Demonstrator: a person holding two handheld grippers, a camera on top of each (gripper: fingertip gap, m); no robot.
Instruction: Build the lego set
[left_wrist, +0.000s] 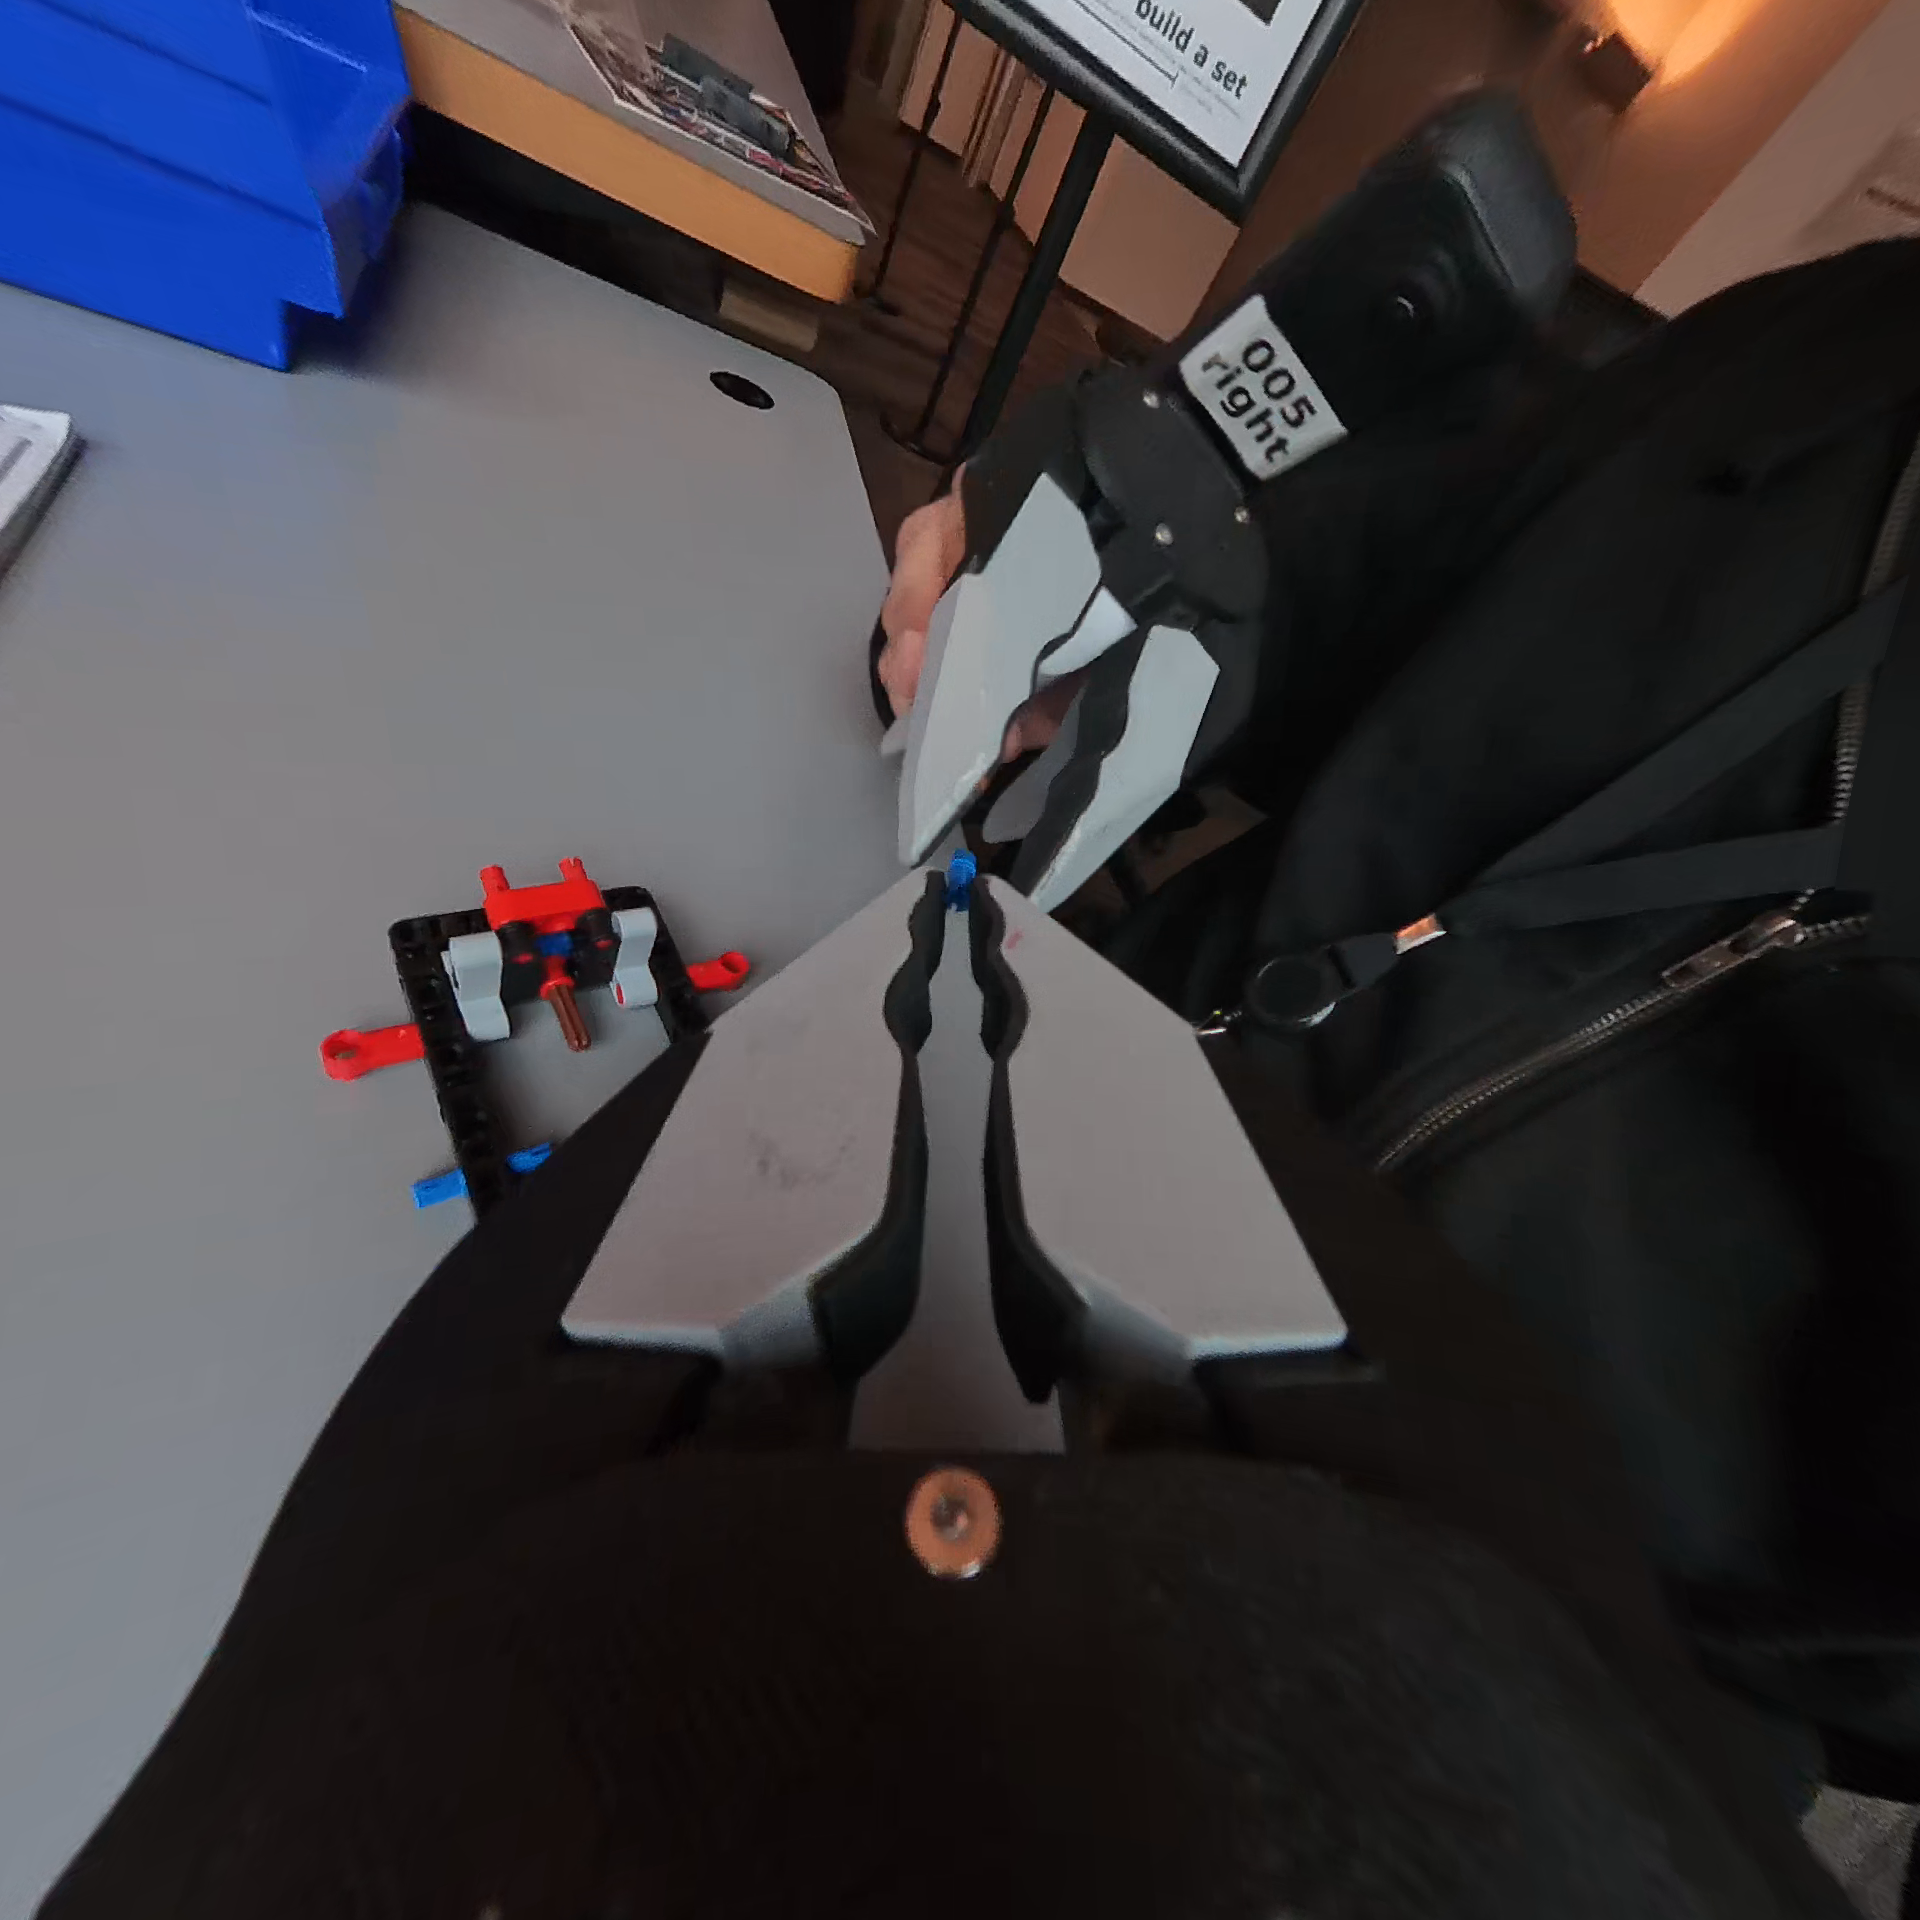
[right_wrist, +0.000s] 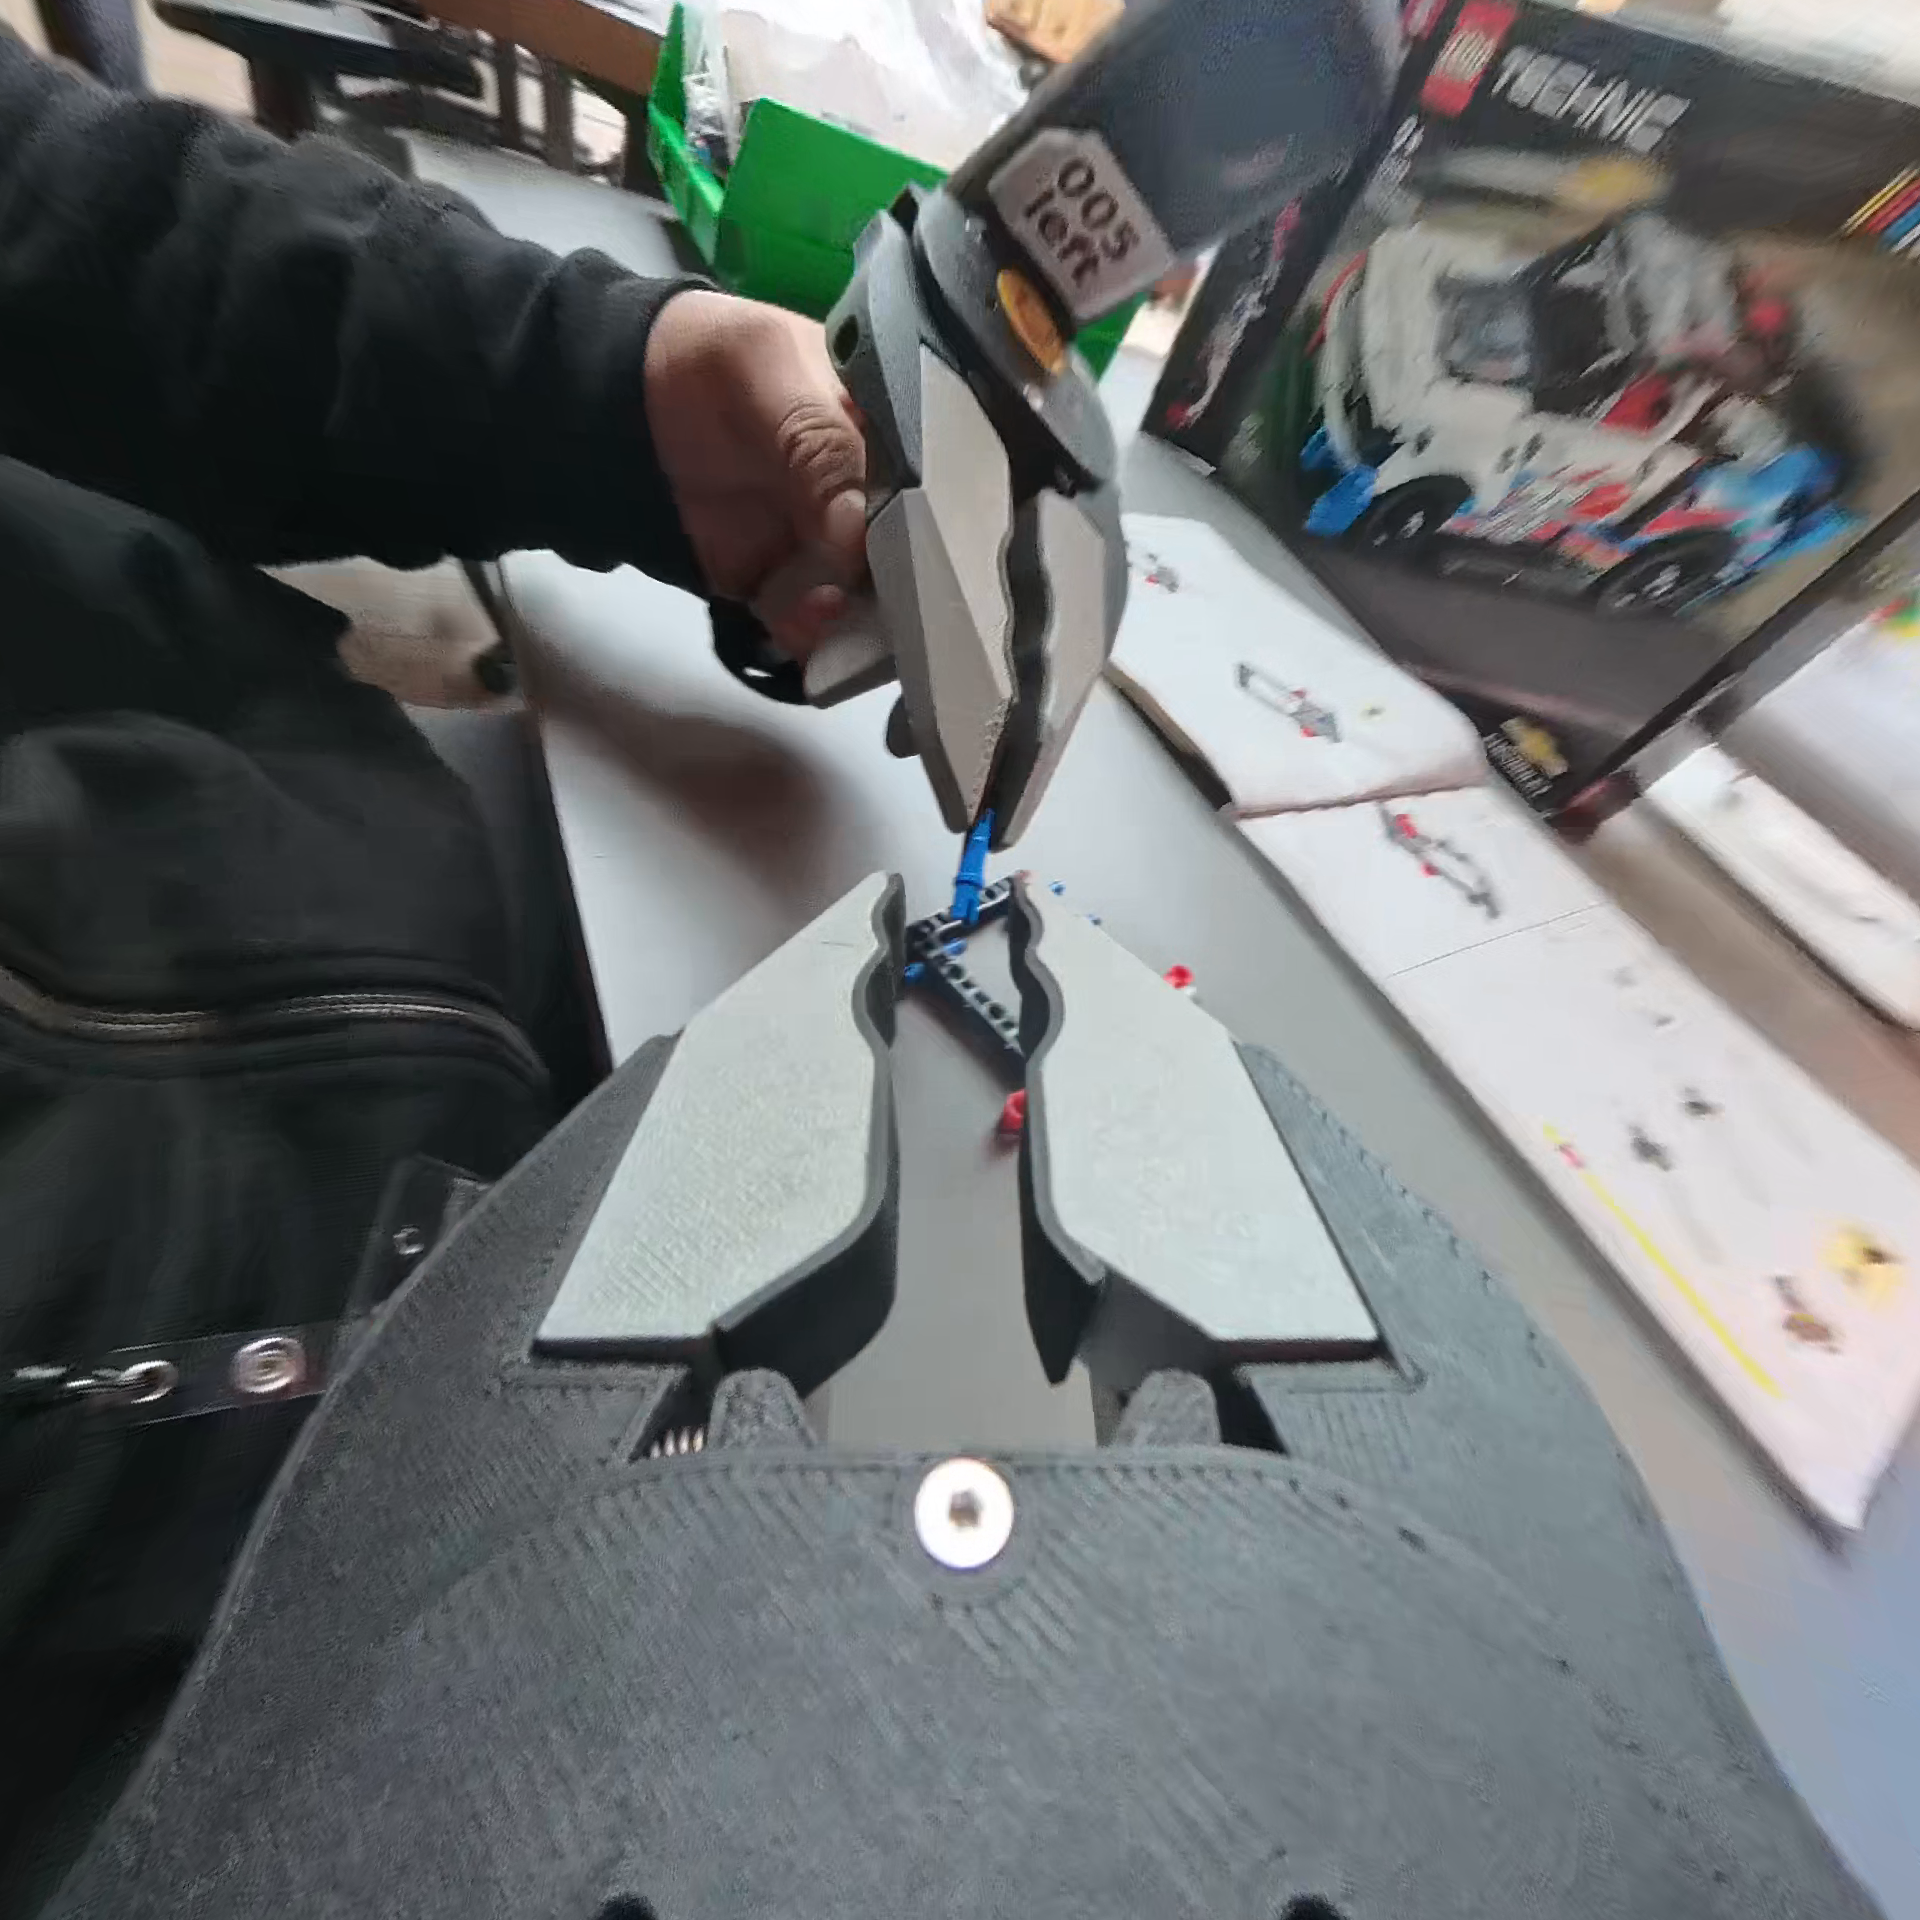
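My left gripper (left_wrist: 956, 896) is shut on a small blue pin (left_wrist: 961, 868) that sticks out past its tips, held above the table edge. The right wrist view shows it (right_wrist: 985, 816) from above, with the pin (right_wrist: 972, 864) pointing down. My right gripper (right_wrist: 956, 899) is open and empty, its jaws on either side just below the pin; in the left wrist view it (left_wrist: 982, 873) is tip to tip with the left one. The partly built black frame (left_wrist: 457, 1081) with red and grey parts (left_wrist: 540, 935) lies on the grey table (left_wrist: 416, 623), left of both grippers.
Blue bins (left_wrist: 177, 156) stand at the back left. An open instruction booklet (right_wrist: 1507, 987) and the set's box (right_wrist: 1558, 364) lie right of the build. A green bin (right_wrist: 790, 197) is farther back. A sign stand (left_wrist: 1039, 260) is beyond the table edge. A person's black jacket (left_wrist: 1558, 831) is close.
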